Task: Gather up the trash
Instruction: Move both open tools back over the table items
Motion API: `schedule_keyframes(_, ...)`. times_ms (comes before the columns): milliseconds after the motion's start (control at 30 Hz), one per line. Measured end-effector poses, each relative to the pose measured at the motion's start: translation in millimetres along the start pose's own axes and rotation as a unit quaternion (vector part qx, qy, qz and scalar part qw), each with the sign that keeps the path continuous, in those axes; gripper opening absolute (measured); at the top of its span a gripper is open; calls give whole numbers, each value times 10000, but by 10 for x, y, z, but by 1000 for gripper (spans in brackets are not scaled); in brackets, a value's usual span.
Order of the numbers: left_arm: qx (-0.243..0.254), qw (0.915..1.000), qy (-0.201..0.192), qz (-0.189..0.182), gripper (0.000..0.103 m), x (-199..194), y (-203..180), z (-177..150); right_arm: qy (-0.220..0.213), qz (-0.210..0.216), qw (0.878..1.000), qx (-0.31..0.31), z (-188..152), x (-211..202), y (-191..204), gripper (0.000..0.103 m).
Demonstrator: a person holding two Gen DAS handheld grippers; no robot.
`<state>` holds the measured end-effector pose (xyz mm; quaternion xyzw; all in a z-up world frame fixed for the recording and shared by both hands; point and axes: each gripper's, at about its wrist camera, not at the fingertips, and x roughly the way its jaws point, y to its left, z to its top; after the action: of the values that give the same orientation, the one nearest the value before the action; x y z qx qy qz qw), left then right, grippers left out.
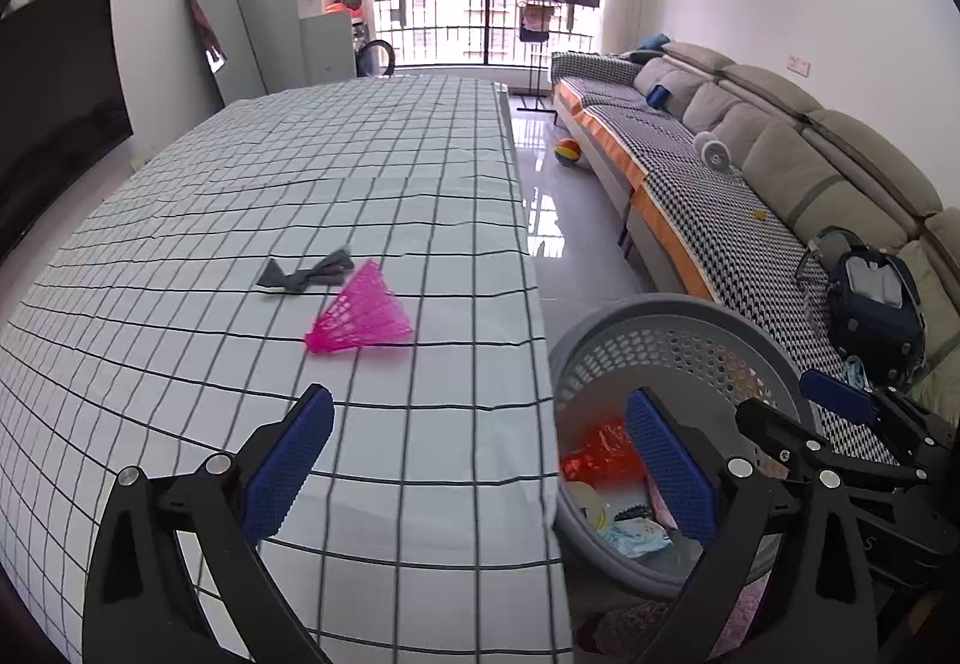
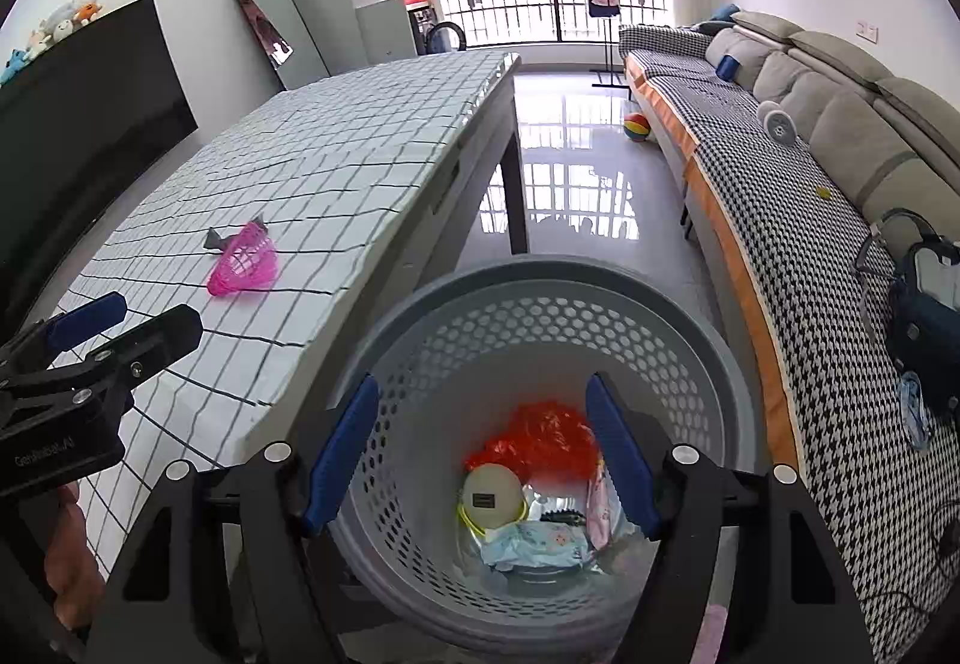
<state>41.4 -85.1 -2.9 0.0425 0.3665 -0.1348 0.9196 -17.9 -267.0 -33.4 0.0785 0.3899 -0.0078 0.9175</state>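
Observation:
A pink mesh cone (image 1: 360, 313) (image 2: 243, 262) lies on the checked tablecloth (image 1: 300, 153), touching a grey bow-shaped scrap (image 1: 306, 274) (image 2: 216, 239). My left gripper (image 1: 480, 406) stands open over the table's near right edge, short of both, with nothing between its fingers. It also shows at the left of the right wrist view (image 2: 120, 322). My right gripper (image 2: 483, 388) (image 1: 780, 397) hangs open above the grey perforated basket (image 2: 540, 277) (image 1: 660, 316) on the floor beside the table. The basket holds an orange bag (image 2: 540, 436), a white mask (image 2: 492, 490) and a pale blue wrapper (image 2: 534, 541).
A long sofa (image 2: 780, 172) with a houndstooth cover runs along the right, with a dark backpack (image 2: 924, 298) on it. A coloured ball (image 2: 637, 126) lies on the shiny floor. A dark TV (image 1: 54, 105) and a leaning mirror (image 1: 222, 33) stand at the left wall.

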Motion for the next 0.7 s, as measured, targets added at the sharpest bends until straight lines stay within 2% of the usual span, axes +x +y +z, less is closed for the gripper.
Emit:
schedule_keyframes(333,-504,9969,-203,562,97,-133,767,69,-3,474,9970,-611,472,276,691,72)
schedule_keyframes(700,-1093,9883,-101,1057,97,-128,1547,-93,341,963,9831,-1521,712,775,1622,71)
